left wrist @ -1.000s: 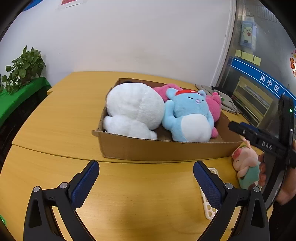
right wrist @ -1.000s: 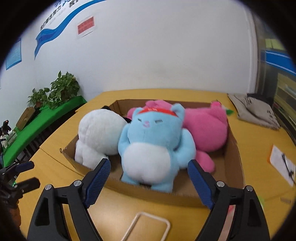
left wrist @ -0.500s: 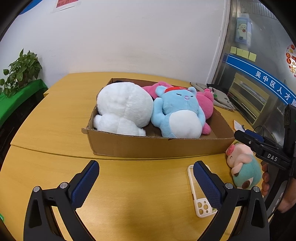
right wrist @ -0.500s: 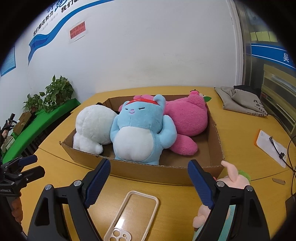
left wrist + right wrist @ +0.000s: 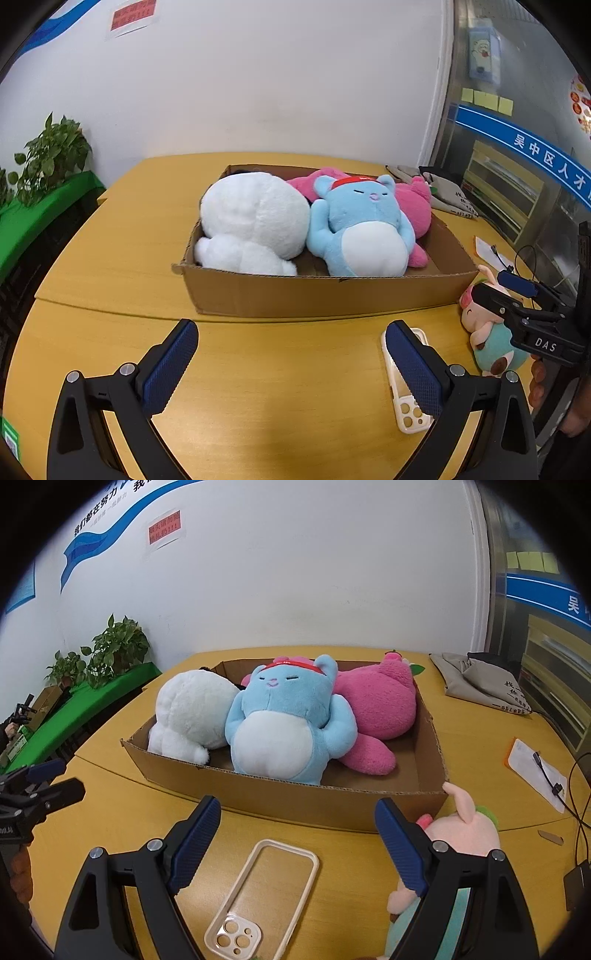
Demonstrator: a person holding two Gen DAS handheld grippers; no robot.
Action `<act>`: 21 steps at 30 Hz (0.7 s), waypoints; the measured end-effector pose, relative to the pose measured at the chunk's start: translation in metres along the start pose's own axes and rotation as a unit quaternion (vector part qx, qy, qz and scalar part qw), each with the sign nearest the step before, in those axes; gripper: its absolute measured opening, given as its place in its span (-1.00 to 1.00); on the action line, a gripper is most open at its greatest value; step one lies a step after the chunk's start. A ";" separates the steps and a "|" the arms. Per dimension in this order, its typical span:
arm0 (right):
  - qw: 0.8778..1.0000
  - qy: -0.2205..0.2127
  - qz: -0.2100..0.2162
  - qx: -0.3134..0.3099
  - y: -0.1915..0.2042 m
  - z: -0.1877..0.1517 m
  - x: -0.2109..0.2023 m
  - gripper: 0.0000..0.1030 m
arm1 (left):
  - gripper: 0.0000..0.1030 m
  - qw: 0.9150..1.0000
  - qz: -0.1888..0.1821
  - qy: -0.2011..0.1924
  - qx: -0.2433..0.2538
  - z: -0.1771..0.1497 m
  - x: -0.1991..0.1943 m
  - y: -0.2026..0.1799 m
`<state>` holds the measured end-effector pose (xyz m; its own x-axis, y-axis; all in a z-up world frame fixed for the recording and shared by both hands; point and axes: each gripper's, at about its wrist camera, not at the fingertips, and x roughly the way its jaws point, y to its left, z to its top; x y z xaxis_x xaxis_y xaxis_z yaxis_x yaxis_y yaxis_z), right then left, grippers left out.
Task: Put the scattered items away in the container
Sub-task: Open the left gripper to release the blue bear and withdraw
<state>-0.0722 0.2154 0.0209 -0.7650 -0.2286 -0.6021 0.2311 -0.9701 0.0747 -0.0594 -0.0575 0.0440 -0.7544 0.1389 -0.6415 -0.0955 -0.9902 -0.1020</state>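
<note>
A cardboard box (image 5: 317,295) (image 5: 288,799) on the yellow table holds a white plush (image 5: 251,221) (image 5: 192,712), a blue plush (image 5: 364,236) (image 5: 284,723) and a pink plush (image 5: 415,210) (image 5: 376,709). In front of the box lie a clear phone case (image 5: 404,398) (image 5: 262,886) and a small pink-and-teal pig plush (image 5: 487,332) (image 5: 461,838). My left gripper (image 5: 291,365) is open over bare table, the case beside its right finger. My right gripper (image 5: 297,842) is open above the case, with the pig behind its right finger.
A grey cloth bag (image 5: 480,679) lies at the back right of the table. Papers with a cable (image 5: 539,771) sit at the right edge. Potted plants (image 5: 114,646) stand on a green shelf to the left.
Both grippers have drawn back from the box. The phone case and the pig plush have come further into both views. Both jaws stay as wide as before.
</note>
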 end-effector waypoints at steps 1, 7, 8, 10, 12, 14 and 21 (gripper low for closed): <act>1.000 0.001 -0.003 0.001 -0.001 -0.001 -0.001 0.66 | 0.99 1.000 -0.001 0.000 0.003 0.001 0.001 -0.003; 1.000 -0.003 -0.011 0.007 -0.009 -0.003 -0.007 0.66 | 0.99 1.000 -0.002 0.002 0.020 0.002 0.008 -0.018; 1.000 -0.002 -0.012 0.008 -0.010 -0.003 -0.007 0.66 | 0.99 1.000 -0.003 0.003 0.020 0.001 0.008 -0.019; 1.000 0.000 -0.013 0.009 -0.013 -0.005 -0.007 0.66 | 0.99 1.000 -0.003 0.004 0.022 0.000 0.010 -0.021; 1.000 0.002 -0.015 0.012 -0.015 -0.006 -0.006 0.66 | 0.99 1.000 0.000 0.008 0.023 0.000 0.012 -0.023; 1.000 0.003 -0.017 0.015 -0.018 -0.007 -0.006 0.66 | 0.99 1.000 -0.002 0.010 0.023 -0.001 0.014 -0.025; 1.000 0.006 -0.019 0.023 -0.027 -0.010 -0.006 0.66 | 0.99 0.999 -0.006 0.014 0.031 -0.001 0.019 -0.032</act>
<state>-0.0677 0.2434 0.0145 -0.7654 -0.1899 -0.6149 0.1735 -0.9810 0.0871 -0.0695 -0.0230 0.0345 -0.7342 0.1501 -0.6622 -0.1448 -0.9874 -0.0633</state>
